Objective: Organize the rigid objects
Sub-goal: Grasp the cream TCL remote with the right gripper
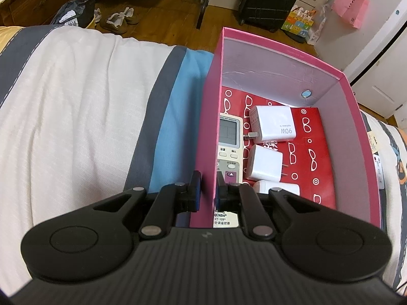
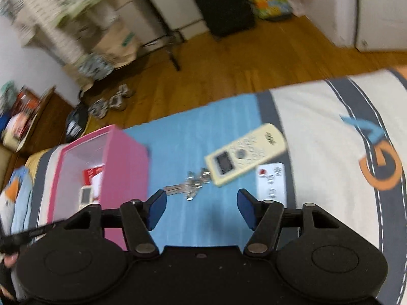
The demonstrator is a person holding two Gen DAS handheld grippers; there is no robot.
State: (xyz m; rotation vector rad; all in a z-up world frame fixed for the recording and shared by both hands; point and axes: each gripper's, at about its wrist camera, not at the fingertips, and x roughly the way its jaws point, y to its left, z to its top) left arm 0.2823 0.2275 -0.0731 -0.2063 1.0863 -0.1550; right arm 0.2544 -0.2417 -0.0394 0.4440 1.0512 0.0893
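A pink box (image 1: 211, 117) stands on the bed. My left gripper (image 1: 208, 190) is shut on its left wall, one finger outside, one inside. Inside lie a white air-conditioner remote (image 1: 229, 142), three white chargers (image 1: 276, 124) and a red glasses-print box (image 1: 313, 152). In the blurred right wrist view my right gripper (image 2: 201, 208) is open and empty above the blue stripe of the bedspread. Ahead of it lie a bunch of keys (image 2: 189, 184), a cream remote (image 2: 245, 151) and a flat white remote (image 2: 271, 181). The pink box (image 2: 124, 167) sits to its left.
The bed has a white, grey and blue striped cover (image 1: 76, 117). Beyond its edge is a wooden floor with shoes (image 1: 117, 19), a black suitcase (image 1: 269, 0), paper bags and a metal rack. A pink bag (image 1: 352, 5) hangs at the right.
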